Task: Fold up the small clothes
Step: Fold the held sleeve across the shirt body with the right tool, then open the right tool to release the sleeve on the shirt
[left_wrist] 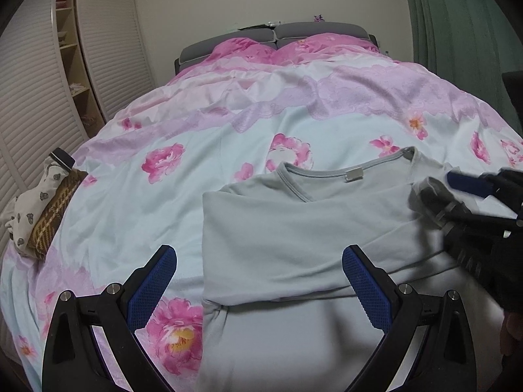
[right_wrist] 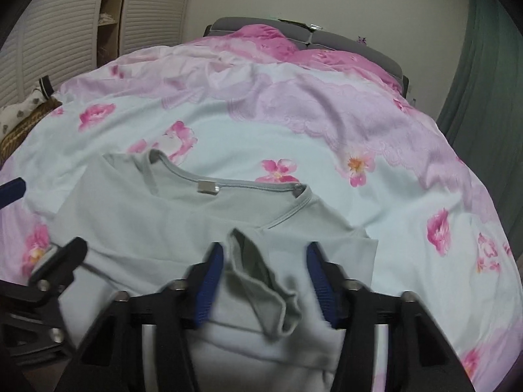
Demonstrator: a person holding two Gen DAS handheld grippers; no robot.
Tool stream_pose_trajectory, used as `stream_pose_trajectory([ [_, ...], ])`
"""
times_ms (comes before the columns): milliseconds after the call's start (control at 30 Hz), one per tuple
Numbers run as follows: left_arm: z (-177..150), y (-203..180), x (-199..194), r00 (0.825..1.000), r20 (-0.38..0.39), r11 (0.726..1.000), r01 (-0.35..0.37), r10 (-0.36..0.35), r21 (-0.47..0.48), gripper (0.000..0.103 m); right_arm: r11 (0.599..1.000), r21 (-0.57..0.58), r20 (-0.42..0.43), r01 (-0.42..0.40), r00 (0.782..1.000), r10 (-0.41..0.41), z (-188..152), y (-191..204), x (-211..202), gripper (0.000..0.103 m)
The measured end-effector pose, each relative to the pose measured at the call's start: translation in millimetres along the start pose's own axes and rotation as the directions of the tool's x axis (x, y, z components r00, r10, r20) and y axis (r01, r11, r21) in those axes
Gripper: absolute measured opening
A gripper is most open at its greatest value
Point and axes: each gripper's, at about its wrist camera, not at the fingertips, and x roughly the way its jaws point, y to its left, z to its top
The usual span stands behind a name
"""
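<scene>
At the far left edge of the left wrist view, a small heap of patterned clothes sits on the edge of the bed, whose floral quilt fills the frame. Lower centre, the left gripper has its jaws spread wide and empty over the left edge of the pale grey shirt, which lies flat on the quilt with a sleeve folded across its body. In the right wrist view, the right gripper stands at lower centre, jaws parted, with the sleeve cuff loose between them.
</scene>
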Motion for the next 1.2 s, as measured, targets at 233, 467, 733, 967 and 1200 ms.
stream_pose_trajectory([
  [233,7,-12,8,1.000,0.003,1.000,0.017,-0.017,-0.003,0.103,0.982,0.188,0.035,-0.030,0.999,0.024,-11,-41,-6,0.005],
  [467,6,-34,20,0.999,-0.008,0.999,0.034,-0.034,0.020,0.103,0.951,0.309,-0.020,-0.031,0.999,0.039,-31,-71,17,0.006],
  [733,-5,-31,7,1.000,0.012,0.998,0.016,-0.017,0.064,0.103,0.932,0.358,0.046,-0.054,0.998,0.040,-37,-81,-18,0.047],
  [967,-38,-12,5,0.999,-0.042,1.000,0.006,-0.005,0.015,0.103,0.910,0.404,-0.021,-0.088,0.994,0.106,-56,-65,-12,0.046],
  [1200,-42,2,-2,0.999,-0.024,1.000,-0.025,0.024,-0.018,0.103,0.905,0.426,0.002,-0.010,1.000,0.010,-57,-72,-26,0.014],
])
